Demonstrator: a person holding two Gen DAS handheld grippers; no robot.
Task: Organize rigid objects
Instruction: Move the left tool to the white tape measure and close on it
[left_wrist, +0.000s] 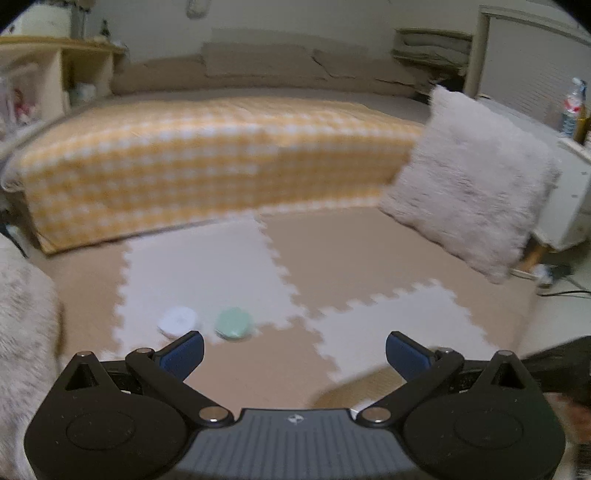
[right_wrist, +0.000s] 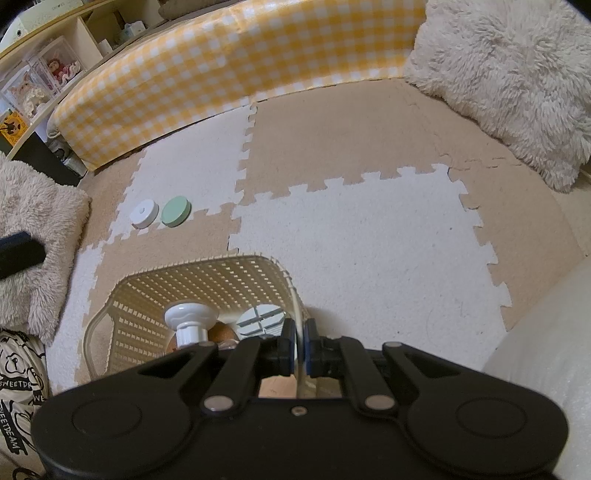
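Two round flat cases lie side by side on a white foam floor tile: a white one (left_wrist: 178, 320) (right_wrist: 144, 212) and a mint green one (left_wrist: 234, 323) (right_wrist: 176, 211). My left gripper (left_wrist: 294, 353) hangs above the floor just short of them, its blue pads wide apart with nothing between them. My right gripper (right_wrist: 300, 350) is shut on the rim of a cream lattice basket (right_wrist: 207, 280). Inside the basket sit a white knob-shaped object (right_wrist: 189, 320), a brown item and a shiny round thing.
A bed with a yellow checked cover (left_wrist: 207, 162) (right_wrist: 236, 62) borders the mat's far side. A fluffy cream pillow (left_wrist: 472, 177) (right_wrist: 517, 74) leans at the right, another fluffy cushion (right_wrist: 37, 229) at the left. Shelves (right_wrist: 48, 74) stand at the far left. A printed bag (right_wrist: 18, 391) lies beside the basket.
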